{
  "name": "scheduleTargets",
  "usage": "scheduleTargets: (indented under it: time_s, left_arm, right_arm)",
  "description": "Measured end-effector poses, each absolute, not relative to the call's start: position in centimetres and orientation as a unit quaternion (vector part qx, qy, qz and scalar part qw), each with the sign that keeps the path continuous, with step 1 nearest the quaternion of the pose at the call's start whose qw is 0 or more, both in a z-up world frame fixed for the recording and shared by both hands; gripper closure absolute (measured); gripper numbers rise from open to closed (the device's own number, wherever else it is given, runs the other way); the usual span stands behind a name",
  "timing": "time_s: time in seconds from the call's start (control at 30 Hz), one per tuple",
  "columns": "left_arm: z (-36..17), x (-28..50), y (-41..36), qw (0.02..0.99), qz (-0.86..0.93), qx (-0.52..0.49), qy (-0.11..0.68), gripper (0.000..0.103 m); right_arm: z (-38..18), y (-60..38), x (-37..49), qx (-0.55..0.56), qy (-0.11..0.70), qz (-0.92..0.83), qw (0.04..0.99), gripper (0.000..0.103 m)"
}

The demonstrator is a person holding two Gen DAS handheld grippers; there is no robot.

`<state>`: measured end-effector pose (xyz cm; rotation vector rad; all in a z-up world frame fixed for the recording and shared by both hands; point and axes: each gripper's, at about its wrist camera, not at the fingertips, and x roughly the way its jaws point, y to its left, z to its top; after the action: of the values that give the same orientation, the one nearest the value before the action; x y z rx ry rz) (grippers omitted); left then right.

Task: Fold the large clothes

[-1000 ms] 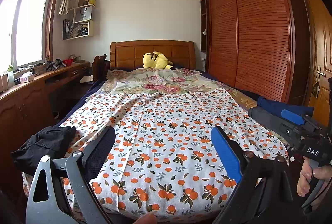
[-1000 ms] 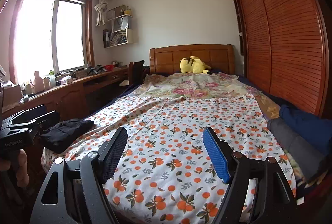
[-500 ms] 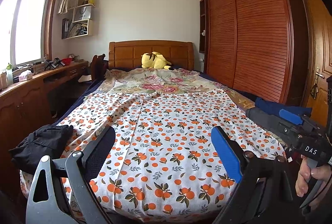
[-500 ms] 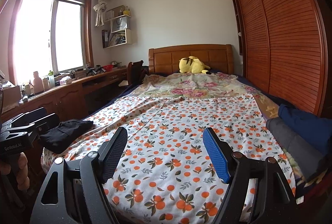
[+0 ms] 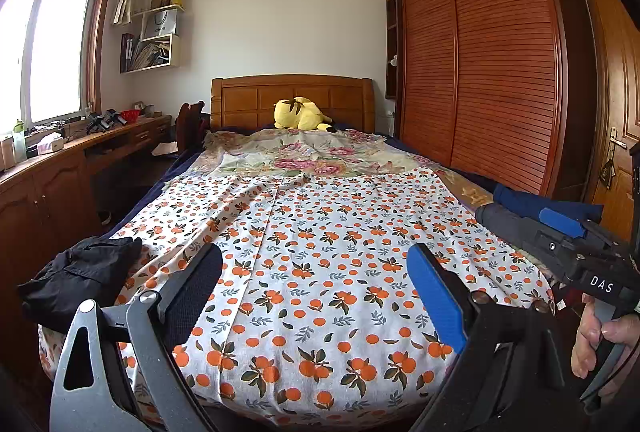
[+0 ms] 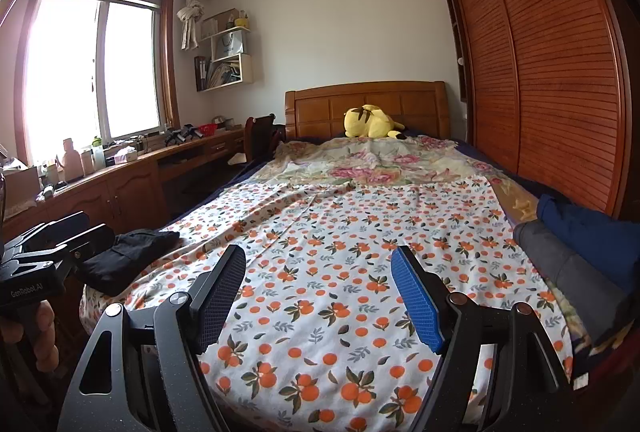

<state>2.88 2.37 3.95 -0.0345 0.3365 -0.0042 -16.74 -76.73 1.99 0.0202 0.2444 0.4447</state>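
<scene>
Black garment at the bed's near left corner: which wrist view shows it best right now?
Left wrist view. The black garment lies in full there, bunched on the orange-print sheet, nothing in front of it. In the right wrist view the garment shows too, but the left gripper covers its left edge.

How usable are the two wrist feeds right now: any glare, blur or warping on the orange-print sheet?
Left wrist view: sharp; the orange-print sheet is evenly lit, the wardrobe bows from fisheye warping, and the window is blown out. Right wrist view: the window is a larger white glare that hazes its frame, yet the sheet stays crisp. Both the left gripper and the right gripper are open.
</scene>
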Motion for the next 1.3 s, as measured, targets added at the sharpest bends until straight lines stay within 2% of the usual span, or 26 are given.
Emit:
scheduleTargets:
  time_s: [1.3]
  left_arm:
    - [3.65,2.64,2.71,0.986,-0.001,-0.019,0.167,0.009]
  right_arm:
    - [1.88,-76.68,-16.43,0.012,0.124,0.221,0.967,0.026]
